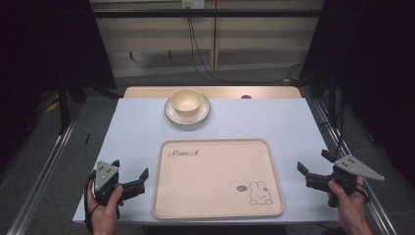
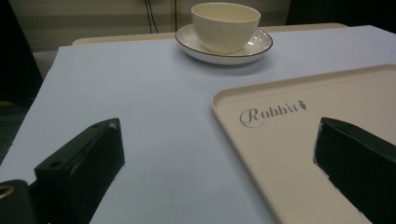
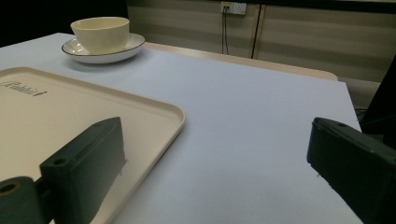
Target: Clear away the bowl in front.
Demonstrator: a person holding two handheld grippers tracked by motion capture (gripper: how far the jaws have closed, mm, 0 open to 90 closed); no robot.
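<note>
A cream tray [image 1: 215, 196] printed with "Rabbit" and a rabbit drawing lies at the front middle of the table, with nothing on it. A cream bowl [image 1: 186, 102] stands in a white saucer [image 1: 205, 113] at the back middle. My left gripper [image 1: 131, 177] rests open at the front left, beside the tray's left edge [image 2: 233, 122]; one jaw reaches over the tray. My right gripper [image 1: 313, 169] stands open at the front right, beside the tray's right edge [image 3: 175, 122]. Nothing is between either pair of jaws. The bowl [image 2: 225, 25] [image 3: 100, 33] appears far off in both gripper views.
The table is covered by a pale blue sheet [image 1: 274, 122], with a wooden strip [image 1: 147, 92] along its back edge. Metal rails [image 1: 44, 166] run along both sides on the floor. Cables [image 1: 205, 63] hang behind the table.
</note>
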